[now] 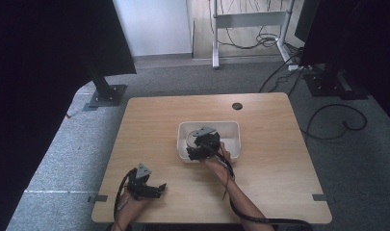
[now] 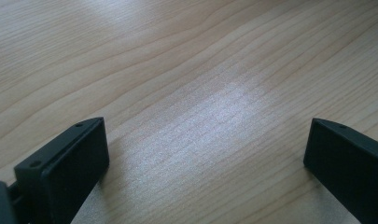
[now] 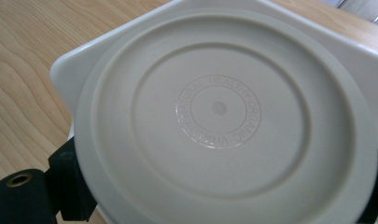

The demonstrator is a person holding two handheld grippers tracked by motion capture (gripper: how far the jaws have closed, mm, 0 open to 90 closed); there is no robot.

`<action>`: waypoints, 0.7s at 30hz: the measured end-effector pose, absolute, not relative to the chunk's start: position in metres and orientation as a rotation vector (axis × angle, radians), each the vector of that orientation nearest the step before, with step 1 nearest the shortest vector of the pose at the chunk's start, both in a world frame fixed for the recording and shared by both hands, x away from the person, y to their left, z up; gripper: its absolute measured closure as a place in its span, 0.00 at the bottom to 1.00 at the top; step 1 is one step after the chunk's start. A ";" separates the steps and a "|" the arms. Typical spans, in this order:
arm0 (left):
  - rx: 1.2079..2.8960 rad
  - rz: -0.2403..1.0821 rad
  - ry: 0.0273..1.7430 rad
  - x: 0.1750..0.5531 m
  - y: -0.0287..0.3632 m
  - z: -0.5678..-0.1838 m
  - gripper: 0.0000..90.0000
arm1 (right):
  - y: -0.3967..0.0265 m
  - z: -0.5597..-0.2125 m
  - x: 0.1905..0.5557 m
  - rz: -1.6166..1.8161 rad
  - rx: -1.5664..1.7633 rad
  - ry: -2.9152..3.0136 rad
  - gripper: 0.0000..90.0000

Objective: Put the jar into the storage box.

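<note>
1. A round cream plate [image 3: 224,126], underside up with embossed lettering at its centre, sits over the white tub [image 1: 231,132] near the middle of the tabletop [image 1: 269,159].
2. The right tongs [image 1: 198,153] are clamped on the plate: in the right gripper view a black jaw shows at each edge of its rim.
3. The left tongs [image 1: 156,188] rest near the front left of the tabletop, well apart from the tub, jaws spread wide over bare wood.
</note>
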State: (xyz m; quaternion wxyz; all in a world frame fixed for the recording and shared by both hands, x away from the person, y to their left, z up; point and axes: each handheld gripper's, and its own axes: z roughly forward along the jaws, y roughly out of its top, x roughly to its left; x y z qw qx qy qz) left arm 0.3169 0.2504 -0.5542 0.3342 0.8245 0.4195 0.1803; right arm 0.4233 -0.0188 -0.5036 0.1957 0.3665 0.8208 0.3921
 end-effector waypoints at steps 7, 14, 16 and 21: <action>2.152 0.470 1.094 0.317 0.250 -0.554 0.00 | -0.014 -0.515 0.426 1.067 1.052 2.307 0.10; 2.152 0.470 1.094 0.317 0.250 -0.554 0.00 | -0.015 -0.521 0.429 1.057 1.091 2.307 0.10; 2.152 0.470 1.094 0.317 0.250 -0.554 0.00 | -0.015 -0.521 0.429 1.056 1.096 2.311 0.10; 2.152 0.470 1.094 0.317 0.250 -0.554 0.00 | -0.017 -0.520 0.430 1.062 1.116 2.324 0.10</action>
